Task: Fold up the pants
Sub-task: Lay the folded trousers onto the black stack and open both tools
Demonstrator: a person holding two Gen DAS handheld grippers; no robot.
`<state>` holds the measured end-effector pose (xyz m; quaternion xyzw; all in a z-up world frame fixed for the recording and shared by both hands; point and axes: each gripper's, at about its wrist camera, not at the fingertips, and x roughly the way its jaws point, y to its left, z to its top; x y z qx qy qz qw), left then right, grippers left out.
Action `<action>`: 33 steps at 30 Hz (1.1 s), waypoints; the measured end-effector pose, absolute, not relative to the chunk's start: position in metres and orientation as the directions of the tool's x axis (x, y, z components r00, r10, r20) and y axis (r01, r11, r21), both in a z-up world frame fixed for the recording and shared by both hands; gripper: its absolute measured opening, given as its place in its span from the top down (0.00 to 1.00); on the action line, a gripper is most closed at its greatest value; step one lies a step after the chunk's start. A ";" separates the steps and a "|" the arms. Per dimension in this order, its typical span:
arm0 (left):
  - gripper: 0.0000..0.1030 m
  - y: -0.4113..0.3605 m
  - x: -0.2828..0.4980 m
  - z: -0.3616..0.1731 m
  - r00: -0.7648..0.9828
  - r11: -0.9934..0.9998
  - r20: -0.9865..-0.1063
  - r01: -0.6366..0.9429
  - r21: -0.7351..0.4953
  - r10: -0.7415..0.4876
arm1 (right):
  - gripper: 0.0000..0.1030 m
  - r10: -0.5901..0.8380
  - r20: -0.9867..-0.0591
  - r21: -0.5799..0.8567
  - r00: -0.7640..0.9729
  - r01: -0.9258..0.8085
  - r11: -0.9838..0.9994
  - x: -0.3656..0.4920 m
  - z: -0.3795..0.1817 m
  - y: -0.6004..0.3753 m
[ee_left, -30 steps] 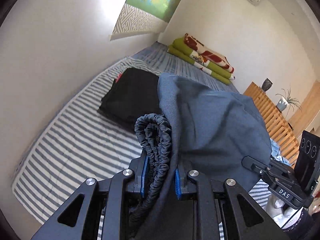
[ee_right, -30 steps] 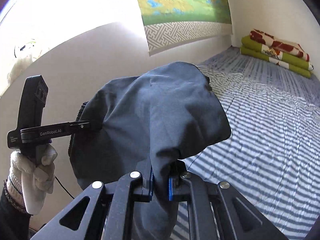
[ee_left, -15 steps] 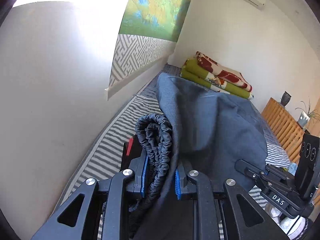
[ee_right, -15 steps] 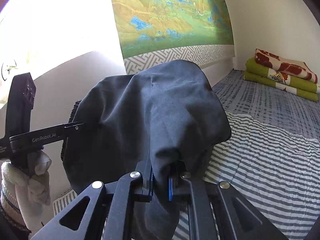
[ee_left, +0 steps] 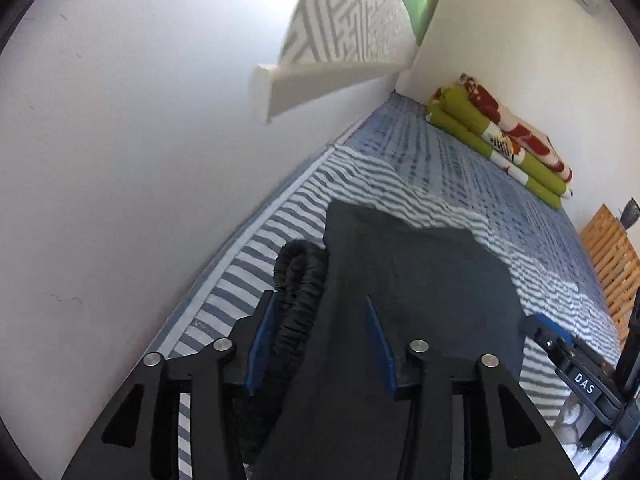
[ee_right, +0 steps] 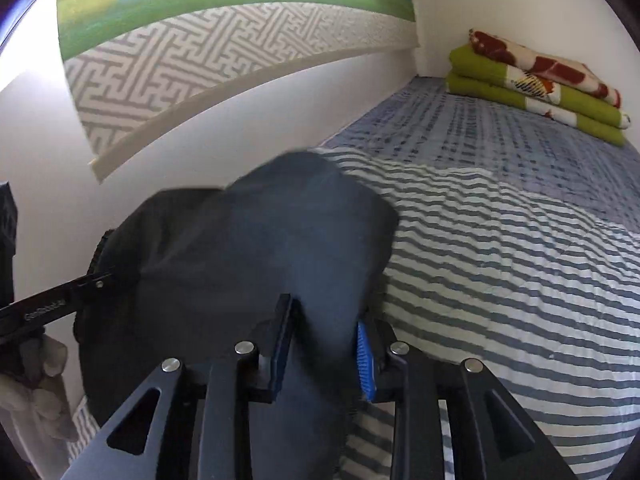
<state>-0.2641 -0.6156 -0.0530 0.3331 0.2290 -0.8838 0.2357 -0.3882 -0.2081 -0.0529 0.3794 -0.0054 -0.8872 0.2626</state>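
The dark blue-grey pants [ee_left: 420, 272] are bunched low over the striped bed cover [ee_left: 400, 188], close to the wall. Their gathered elastic waistband [ee_left: 298, 280] lies against the left pad of my left gripper [ee_left: 320, 300]. That gripper's jaws are opening and stand wide, with cloth loose between them. My right gripper [ee_right: 323, 312] is opening too; the pants [ee_right: 260, 240] still fill the gap between its blue pads without being squeezed. One finger of the left gripper [ee_right: 60, 304] reaches into the cloth from the left, held by a gloved hand [ee_right: 40, 380].
A white wall runs close along the left, with a patterned wall hanging [ee_right: 240, 60] above. Folded green and red blankets [ee_right: 536, 84] sit at the far end of the bed. A wooden slatted frame [ee_left: 612, 256] stands on the right.
Both grippers have moved along the bed toward the wall and sunk lower with the pants. Their jaws, shut on the cloth before, have spread apart. The black folded garment is out of sight.
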 end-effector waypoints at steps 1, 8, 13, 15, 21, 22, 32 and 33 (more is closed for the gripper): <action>0.44 -0.621 -0.261 -0.049 -0.685 -0.781 -0.681 0.563 -0.270 -0.259 | 0.67 -0.474 -0.663 0.238 -0.579 0.437 -0.867 -0.390 -0.053 -0.197; 0.44 -0.592 -0.240 -0.031 -0.720 -0.819 -0.658 0.504 -0.275 -0.222 | 0.61 -0.594 -0.632 0.342 -0.497 0.508 -0.790 -0.349 -0.053 -0.165; 0.44 -0.538 -0.237 -0.055 -0.663 -0.864 -0.726 0.461 -0.203 -0.184 | 0.61 -0.570 -0.650 0.183 -0.503 0.624 -0.760 -0.283 -0.061 -0.189; 0.44 -0.517 -0.227 -0.070 -0.617 -0.865 -0.767 0.469 -0.181 -0.174 | 0.61 -0.532 -0.690 0.117 -0.491 0.650 -0.751 -0.262 -0.073 -0.199; 0.44 -0.466 -0.182 -0.101 -0.538 -0.853 -0.828 0.496 -0.162 -0.157 | 0.61 -0.484 -0.792 0.127 -0.372 0.675 -0.727 -0.218 -0.092 -0.189; 0.44 -0.457 -0.171 -0.101 -0.542 -0.846 -0.825 0.506 -0.170 -0.158 | 0.61 -0.485 -0.794 0.130 -0.368 0.676 -0.725 -0.208 -0.089 -0.180; 0.43 -0.306 -0.037 -0.046 -0.594 -0.841 -0.766 0.524 -0.134 -0.247 | 0.61 -0.449 -0.772 0.101 -0.451 0.609 -0.786 -0.083 -0.031 -0.049; 0.41 -0.289 -0.023 -0.036 -0.604 -0.839 -0.757 0.525 -0.141 -0.251 | 0.61 -0.449 -0.765 0.104 -0.462 0.600 -0.793 -0.070 -0.024 -0.037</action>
